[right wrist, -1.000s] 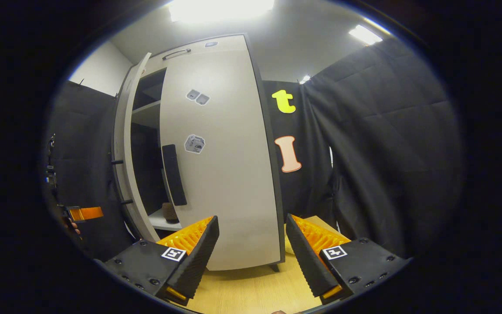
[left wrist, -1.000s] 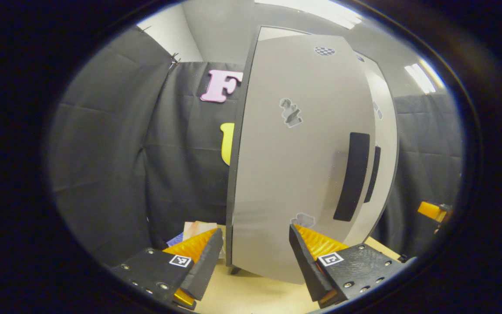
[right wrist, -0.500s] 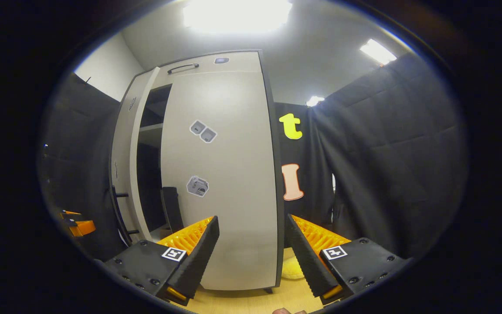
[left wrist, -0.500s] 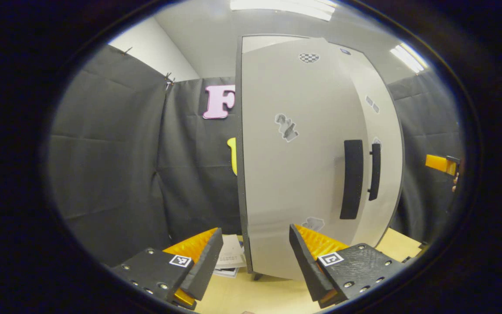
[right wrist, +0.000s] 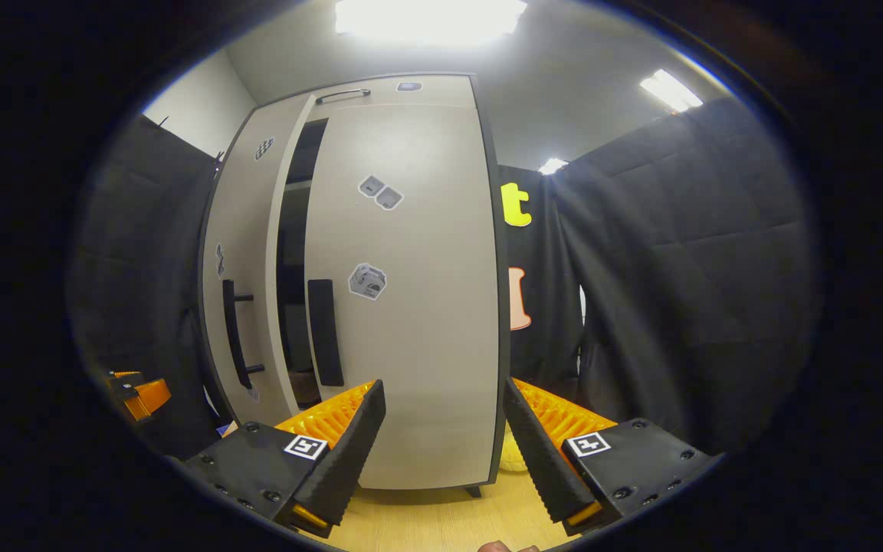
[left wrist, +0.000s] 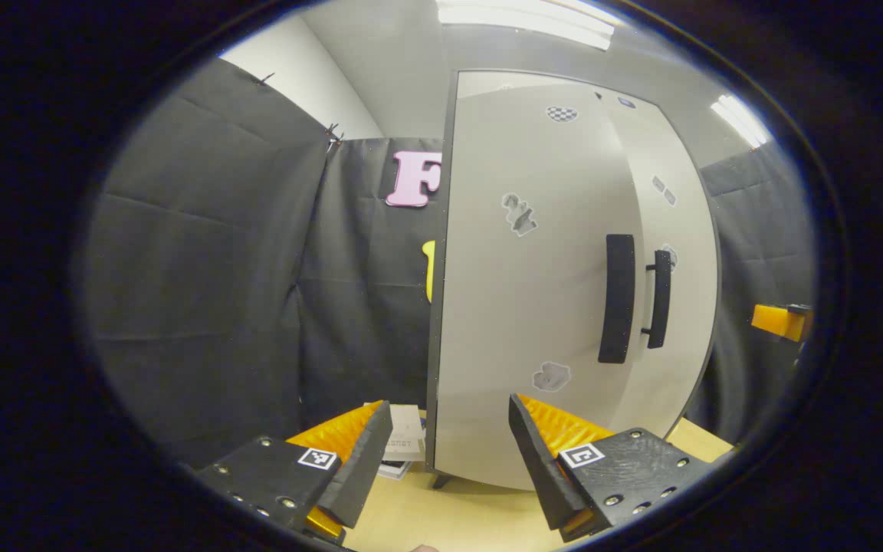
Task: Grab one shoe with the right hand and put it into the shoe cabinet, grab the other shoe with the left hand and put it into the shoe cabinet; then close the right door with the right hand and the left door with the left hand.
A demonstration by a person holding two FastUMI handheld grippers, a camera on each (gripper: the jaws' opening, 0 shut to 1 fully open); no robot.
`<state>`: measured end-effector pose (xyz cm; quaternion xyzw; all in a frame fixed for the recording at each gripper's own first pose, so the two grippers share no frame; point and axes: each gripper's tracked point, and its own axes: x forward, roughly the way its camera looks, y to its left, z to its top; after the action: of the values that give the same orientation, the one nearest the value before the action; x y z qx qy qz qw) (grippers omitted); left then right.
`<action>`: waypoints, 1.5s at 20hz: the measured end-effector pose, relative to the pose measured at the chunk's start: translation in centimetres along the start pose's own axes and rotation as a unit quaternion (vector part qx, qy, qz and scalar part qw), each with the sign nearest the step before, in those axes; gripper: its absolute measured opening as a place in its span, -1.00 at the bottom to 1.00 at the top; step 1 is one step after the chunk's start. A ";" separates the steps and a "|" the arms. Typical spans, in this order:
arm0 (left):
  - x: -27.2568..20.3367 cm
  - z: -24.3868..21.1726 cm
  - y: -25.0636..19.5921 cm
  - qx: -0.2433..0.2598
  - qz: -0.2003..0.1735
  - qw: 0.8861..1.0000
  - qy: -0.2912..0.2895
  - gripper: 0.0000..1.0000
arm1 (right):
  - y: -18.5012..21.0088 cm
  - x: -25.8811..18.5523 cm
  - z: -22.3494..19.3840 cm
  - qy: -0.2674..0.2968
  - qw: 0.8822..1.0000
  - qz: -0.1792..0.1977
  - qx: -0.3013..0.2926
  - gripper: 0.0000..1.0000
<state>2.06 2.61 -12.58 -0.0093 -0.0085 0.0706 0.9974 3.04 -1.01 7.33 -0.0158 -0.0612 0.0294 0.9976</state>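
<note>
The pale grey shoe cabinet [right wrist: 411,307] stands on the wooden table. Its right door [right wrist: 426,345] sits flush with the cabinet front. Its left door [right wrist: 241,230] is ajar, leaving a narrow dark gap [right wrist: 292,253] between the two doors. In the left gripper view the left door [left wrist: 526,307] faces me, its dark handle [left wrist: 618,299] beside the right door's handle [left wrist: 660,299]. My left gripper [left wrist: 449,452] is open and empty, close before the left door. My right gripper [right wrist: 445,445] is open and empty before the right door. Any shoes inside are hidden.
Papers [left wrist: 403,445] lie on the table left of the cabinet. Something yellow [right wrist: 510,458] sits low behind the cabinet's right corner. Black cloth walls close in on both sides. The other gripper shows at each view's edge: right [left wrist: 779,322], left [right wrist: 139,391].
The left door has swung inward, and the gap between the doors has narrowed to a slit. Both grippers stayed open and have drawn back a little from the cabinet.
</note>
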 end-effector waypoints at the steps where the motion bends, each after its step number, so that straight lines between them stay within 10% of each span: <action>1: -0.1 -0.3 -0.2 0.008 -0.007 1.000 0.003 0.81 | 0.1 0.1 0.1 0.001 1.000 -0.002 -0.003 0.95; 30: 5.0 -4.0 -7.7 -0.029 -0.121 0.992 0.036 0.77 | -7.3 -1.0 -2.9 0.028 0.990 -0.122 0.058 0.95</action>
<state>8.19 -4.37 -16.35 -0.0399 0.0247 -0.0515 0.9976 2.78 -8.45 4.59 0.0487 -0.0333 -0.0893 0.9943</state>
